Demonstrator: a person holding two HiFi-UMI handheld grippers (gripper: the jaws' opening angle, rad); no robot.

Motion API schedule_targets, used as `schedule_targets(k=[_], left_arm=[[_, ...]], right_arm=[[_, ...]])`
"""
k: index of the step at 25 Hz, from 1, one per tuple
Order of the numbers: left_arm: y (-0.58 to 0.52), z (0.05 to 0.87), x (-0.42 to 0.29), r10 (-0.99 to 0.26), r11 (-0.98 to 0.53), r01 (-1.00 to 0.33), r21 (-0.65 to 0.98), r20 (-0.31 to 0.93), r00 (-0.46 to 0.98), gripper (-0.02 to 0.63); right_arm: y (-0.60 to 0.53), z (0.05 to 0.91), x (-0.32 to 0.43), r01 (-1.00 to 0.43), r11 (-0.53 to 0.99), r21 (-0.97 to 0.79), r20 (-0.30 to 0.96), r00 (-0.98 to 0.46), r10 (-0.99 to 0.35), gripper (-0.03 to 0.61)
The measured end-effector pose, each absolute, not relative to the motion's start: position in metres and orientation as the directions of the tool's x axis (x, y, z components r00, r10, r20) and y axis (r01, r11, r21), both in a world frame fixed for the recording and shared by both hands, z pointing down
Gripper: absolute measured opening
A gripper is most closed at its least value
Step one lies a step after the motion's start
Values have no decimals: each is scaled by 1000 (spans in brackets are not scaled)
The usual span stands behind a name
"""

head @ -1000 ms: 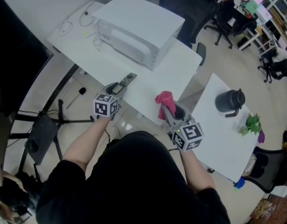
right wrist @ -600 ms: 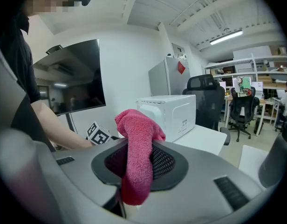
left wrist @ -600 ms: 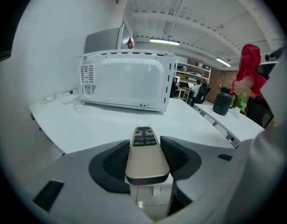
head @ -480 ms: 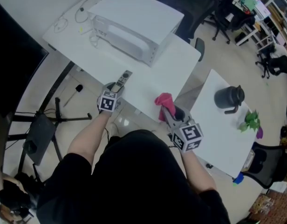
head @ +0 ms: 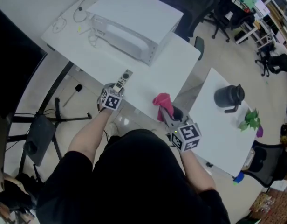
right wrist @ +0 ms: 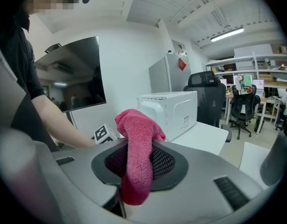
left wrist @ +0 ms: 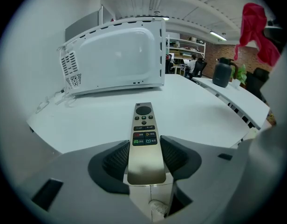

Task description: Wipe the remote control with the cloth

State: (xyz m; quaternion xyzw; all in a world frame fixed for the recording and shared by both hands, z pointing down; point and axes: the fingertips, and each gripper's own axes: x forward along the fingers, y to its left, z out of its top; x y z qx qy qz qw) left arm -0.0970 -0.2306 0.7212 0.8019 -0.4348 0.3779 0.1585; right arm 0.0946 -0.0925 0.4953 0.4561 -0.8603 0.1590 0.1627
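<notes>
The slim silver remote control (left wrist: 143,129) sticks out forward over the white table (head: 167,73), its near end between the pads of my left gripper (left wrist: 145,147), which is shut on it. In the head view that left gripper (head: 116,89) sits at the table's front edge with the remote control (head: 123,80) pointing toward the microwave. My right gripper (right wrist: 139,160) is shut on a pink cloth (right wrist: 136,143), which stands up out of the jaws. In the head view the right gripper (head: 167,113) holds the cloth (head: 162,101) to the right of the remote, apart from it.
A white microwave (head: 134,27) stands at the back of the table, with cables (head: 80,15) to its left. A second white table (head: 213,125) on the right carries a black jug (head: 229,99) and a green plant (head: 252,122). A tripod (head: 59,118) stands on the floor at left.
My left gripper has shifted slightly right and forward along the table edge with the remote in it. The right gripper and cloth have barely moved.
</notes>
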Motion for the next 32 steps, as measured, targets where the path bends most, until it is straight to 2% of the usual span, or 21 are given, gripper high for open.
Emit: schedule_targets(k=[6,15,21,27,32], left_arm=[[-231,716,-96,-595,-576,-812,-95,730,337,282],[-206,660,-115,-689,-543,-834,-98,619,376,282],[-168,618,-124,-725,-515,-856,-33,550,415,282],[-139,595,-118,-731,-520,-854,-23,528,431,282],[-135,590,-117,-735,-523,-852,-35,525,430,282]], right_arm=[[-98,505,94,-838,535,-109,459,-519,-721,103],[-147,575,110,-856,512,65,629,-363,-687,104],[-176,651,124,-817,545,188,762,-228,-605,106],[-182,698,132,-797,569,204,844,-151,-514,112],[-184,705,131,-808,561,180,851,-159,-501,124]])
